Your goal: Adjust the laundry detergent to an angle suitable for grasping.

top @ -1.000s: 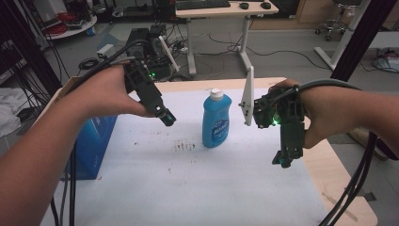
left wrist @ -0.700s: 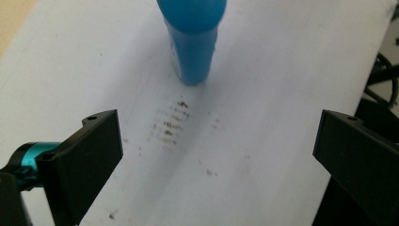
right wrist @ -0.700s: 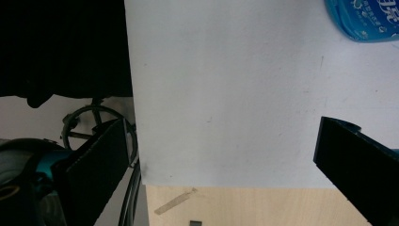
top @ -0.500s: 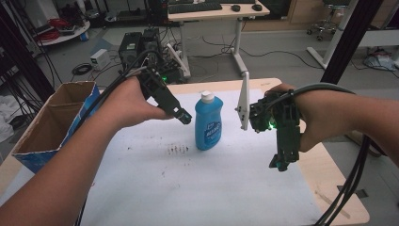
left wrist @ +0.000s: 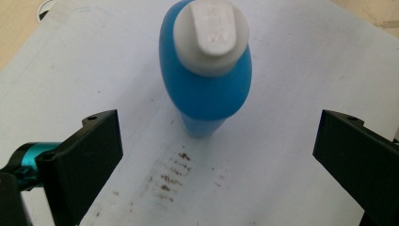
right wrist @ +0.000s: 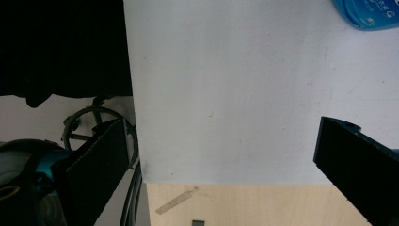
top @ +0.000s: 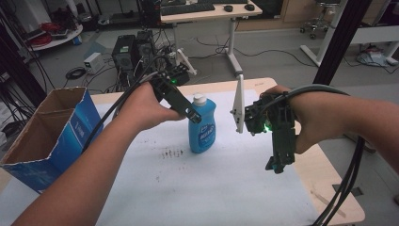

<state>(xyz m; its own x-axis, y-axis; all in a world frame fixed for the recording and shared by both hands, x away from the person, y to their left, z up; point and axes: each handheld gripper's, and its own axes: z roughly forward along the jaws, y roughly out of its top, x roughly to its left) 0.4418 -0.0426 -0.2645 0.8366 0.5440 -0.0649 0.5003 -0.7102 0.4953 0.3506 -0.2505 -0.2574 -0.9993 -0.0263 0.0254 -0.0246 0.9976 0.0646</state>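
Note:
A blue dish-soap bottle [top: 203, 130] with a white cap [top: 200, 99] stands upright on the white sheet [top: 188, 188] near the table's middle. My left gripper [top: 193, 114] reaches in from the left, its tips at the bottle's shoulder just below the cap. In the left gripper view the bottle [left wrist: 207, 89] stands ahead between the two wide-apart jaws, and the left gripper [left wrist: 219, 141] is open and holds nothing. My right gripper [top: 278, 164] hangs pointing down over the sheet's right part, well right of the bottle. The right gripper [right wrist: 221, 141] is open and empty.
An open blue cardboard box [top: 51, 136] stands at the table's left edge. A strip of tape [right wrist: 178, 200] lies on the bare wood [right wrist: 263, 207] past the sheet's edge. Dark smudges [top: 171, 153] mark the sheet left of the bottle. Desks and computer gear stand beyond the table.
My left gripper has moved right and closer to the bottle, from beside it to its shoulder. The right gripper has stayed about where it was.

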